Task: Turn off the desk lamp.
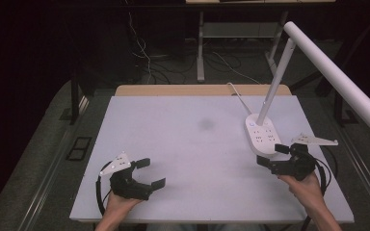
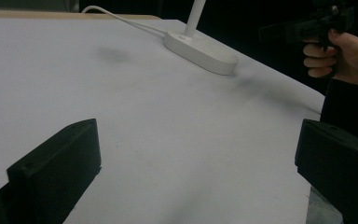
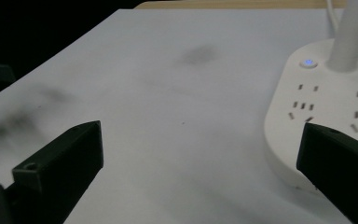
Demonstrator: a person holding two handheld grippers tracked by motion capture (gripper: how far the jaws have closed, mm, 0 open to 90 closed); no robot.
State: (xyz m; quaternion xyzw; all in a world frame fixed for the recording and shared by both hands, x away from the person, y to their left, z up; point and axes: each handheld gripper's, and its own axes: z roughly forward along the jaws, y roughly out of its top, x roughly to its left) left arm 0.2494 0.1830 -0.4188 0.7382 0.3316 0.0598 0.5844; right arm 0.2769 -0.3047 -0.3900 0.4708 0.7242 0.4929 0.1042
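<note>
1. Overhead, the high view shows the left gripper [image 1: 149, 172] at the near left of the white tabletop [image 1: 192, 144], jaws apart and empty. The right gripper [image 1: 270, 155], jaws also apart, sits just beside the near end of the white power strip [image 1: 261, 136] at the right. A white pole [image 1: 275, 82] rises from the strip.

2. Left gripper view: bare tabletop lies between the spread jaws; the strip stands far off, its cord [image 2: 121, 17] trailing away.

3. Right gripper view: one jaw overlaps the strip's edge. Closing carelessly could likely shove the strip; the pole may obstruct approaches.
</note>
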